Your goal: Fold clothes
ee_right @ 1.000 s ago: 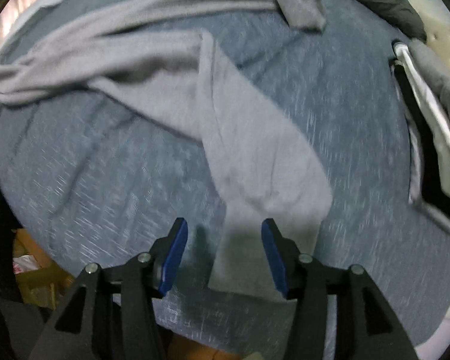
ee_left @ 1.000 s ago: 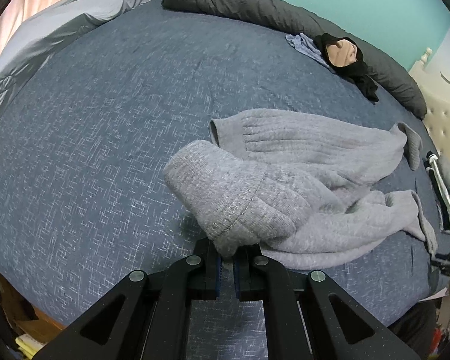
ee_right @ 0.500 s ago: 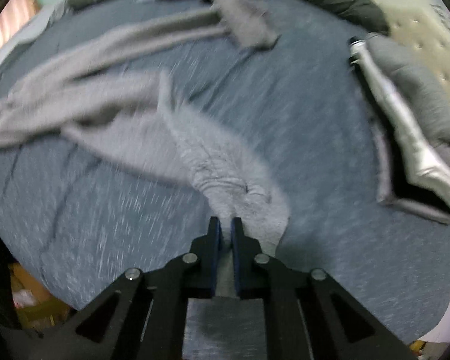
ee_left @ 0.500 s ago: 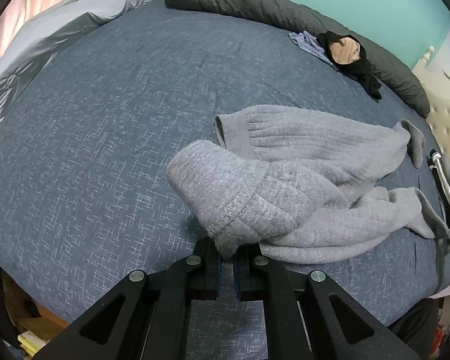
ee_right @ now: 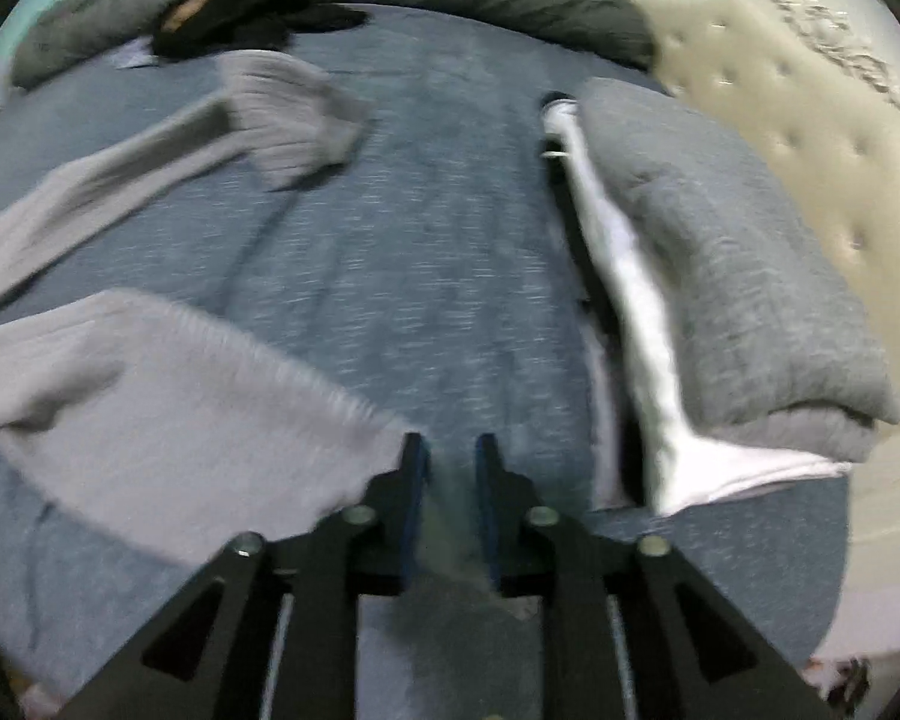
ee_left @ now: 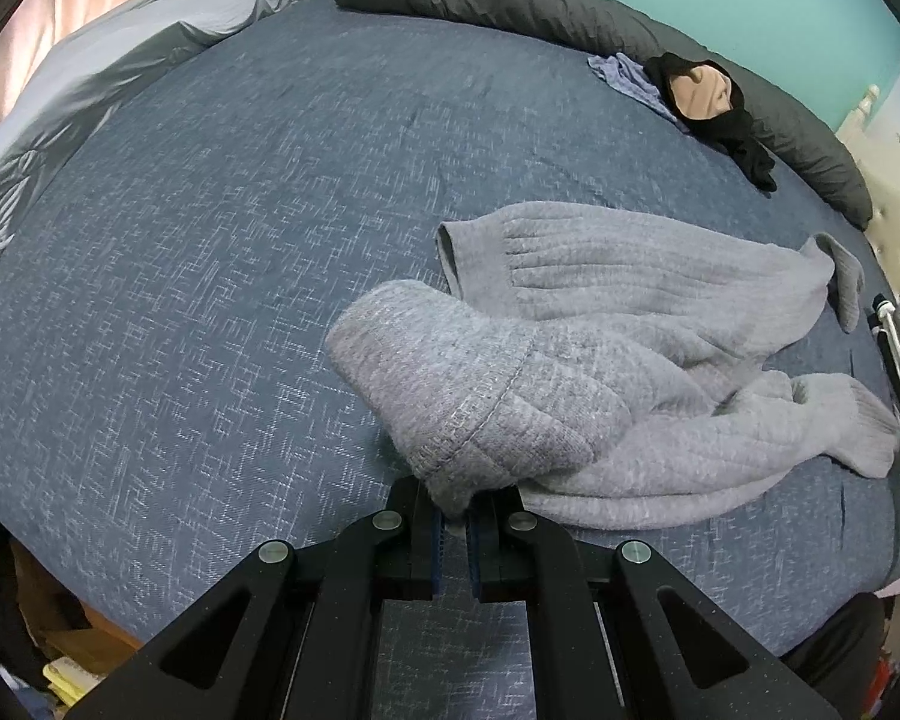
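A grey knit sweater (ee_left: 618, 354) lies crumpled on the blue bed (ee_left: 210, 240). My left gripper (ee_left: 455, 510) is shut on a bunched edge of the sweater and holds it slightly raised near the bed's front edge. In the right wrist view, part of the sweater (ee_right: 168, 414) lies at the left and a sleeve cuff (ee_right: 288, 114) lies farther back. My right gripper (ee_right: 450, 480) is nearly closed with grey fabric between its fingers, seemingly the sweater's edge; the view is blurred.
A dark grey duvet (ee_left: 570, 6) runs along the far side of the bed, with black and beige garments (ee_left: 708, 102) on it. A stack of folded grey and white clothes (ee_right: 720, 276) lies at the right by the cream headboard (ee_right: 810, 120). A light grey sheet (ee_left: 90, 90) lies at the left.
My right gripper closed on the sweater's edge and has swung right toward the folded stack. My left gripper kept its hold and hardly moved; the sweater's sleeve shifted right.
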`<state>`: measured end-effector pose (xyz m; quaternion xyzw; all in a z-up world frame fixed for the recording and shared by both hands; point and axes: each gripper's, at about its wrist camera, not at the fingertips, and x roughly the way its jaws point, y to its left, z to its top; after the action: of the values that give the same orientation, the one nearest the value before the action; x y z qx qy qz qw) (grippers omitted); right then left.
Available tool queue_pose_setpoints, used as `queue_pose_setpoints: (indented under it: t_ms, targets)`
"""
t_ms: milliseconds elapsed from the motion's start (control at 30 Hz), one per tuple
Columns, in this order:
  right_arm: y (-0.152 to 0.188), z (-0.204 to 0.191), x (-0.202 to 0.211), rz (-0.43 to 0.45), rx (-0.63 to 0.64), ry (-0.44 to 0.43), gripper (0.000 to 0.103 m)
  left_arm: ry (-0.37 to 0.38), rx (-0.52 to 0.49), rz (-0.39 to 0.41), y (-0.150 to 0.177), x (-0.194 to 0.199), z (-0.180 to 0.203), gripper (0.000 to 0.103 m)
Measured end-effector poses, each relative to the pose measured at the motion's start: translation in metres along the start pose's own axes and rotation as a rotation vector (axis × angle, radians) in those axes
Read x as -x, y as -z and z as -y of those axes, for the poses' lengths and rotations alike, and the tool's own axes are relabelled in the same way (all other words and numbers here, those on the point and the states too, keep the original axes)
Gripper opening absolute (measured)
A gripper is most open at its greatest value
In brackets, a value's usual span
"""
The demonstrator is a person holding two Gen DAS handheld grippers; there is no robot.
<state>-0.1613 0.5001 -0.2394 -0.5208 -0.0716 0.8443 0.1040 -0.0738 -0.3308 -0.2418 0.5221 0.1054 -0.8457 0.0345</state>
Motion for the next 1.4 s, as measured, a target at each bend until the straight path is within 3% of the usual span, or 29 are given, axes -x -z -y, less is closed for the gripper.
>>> queue_pose_setpoints:
  t_ms: [133, 233, 300, 400, 633, 767, 967, 1033, 1067, 1100, 1167, 1400]
  targets:
    - [0.004, -0.005, 0.009, 0.044, -0.079, -0.108, 0.023, -0.004, -0.009, -0.004, -0.001, -0.001, 0.0, 0.006]
    - [0.014, -0.021, 0.013, 0.033, -0.093, -0.244, 0.027, 0.0, -0.003, -0.002, -0.003, 0.0, 0.001, 0.006]
    - [0.023, -0.04, 0.011, -0.01, -0.085, -0.359, 0.041, 0.003, 0.001, 0.001, -0.003, 0.001, 0.001, 0.006]
    - [0.032, -0.074, 0.014, -0.039, -0.008, -0.46, 0.043, 0.002, -0.001, -0.001, -0.003, 0.001, 0.003, 0.006]
    - [0.04, -0.181, 0.037, -0.062, 0.289, -0.577, 0.043, 0.003, -0.012, 0.0, -0.006, 0.005, 0.007, 0.006]
    - [0.041, -0.237, 0.034, -0.086, 0.408, -0.56, 0.043, 0.01, -0.013, 0.004, -0.007, 0.006, 0.008, 0.006]
    - [0.038, -0.274, 0.012, -0.131, 0.453, -0.544, 0.043, 0.019, -0.016, 0.004, -0.008, 0.006, 0.006, 0.006]
    - [0.041, -0.279, 0.01, -0.129, 0.486, -0.526, 0.029, 0.022, -0.012, 0.005, -0.009, 0.005, 0.004, 0.006]
    - [0.042, -0.282, 0.009, -0.127, 0.503, -0.517, 0.016, 0.022, -0.012, 0.003, -0.009, 0.005, 0.003, 0.006]
    - [0.043, -0.281, 0.009, -0.122, 0.508, -0.504, 0.008, 0.023, -0.012, 0.002, -0.01, 0.004, 0.003, 0.006]
    - [0.042, -0.275, 0.015, -0.104, 0.503, -0.507, 0.003, 0.027, -0.01, 0.002, -0.011, 0.005, 0.002, 0.006]
    - [0.037, -0.236, 0.066, -0.027, 0.556, -0.513, 0.002, 0.03, 0.011, 0.016, -0.016, 0.018, -0.001, 0.005]
